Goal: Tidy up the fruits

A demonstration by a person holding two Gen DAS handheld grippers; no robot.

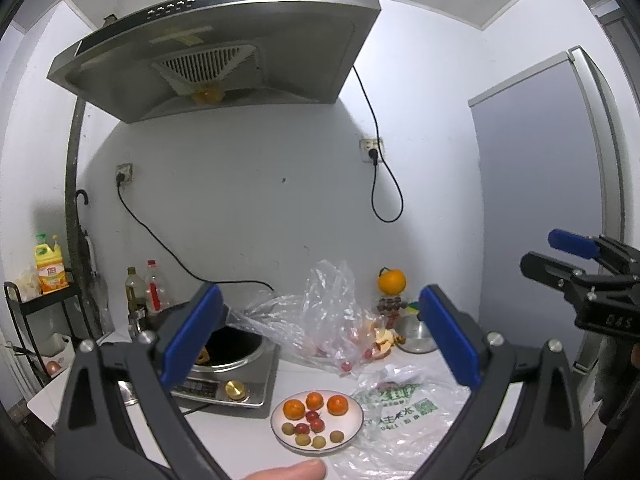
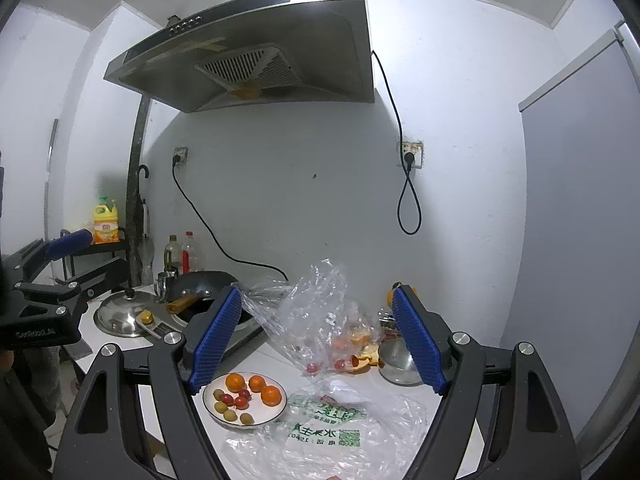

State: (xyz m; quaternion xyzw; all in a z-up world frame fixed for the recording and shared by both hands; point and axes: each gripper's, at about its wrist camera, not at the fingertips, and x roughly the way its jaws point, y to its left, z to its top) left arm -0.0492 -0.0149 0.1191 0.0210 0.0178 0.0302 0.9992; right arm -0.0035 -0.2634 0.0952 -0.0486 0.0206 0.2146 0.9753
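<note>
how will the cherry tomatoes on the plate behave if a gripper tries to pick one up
The cherry tomatoes look round and glossy, so one would probably roll or slip away from the pads. They seem soft-skinned, so a hard squeeze could burst one. They sit tight among other fruit on the plate, so neighbours would likely get nudged.
</note>
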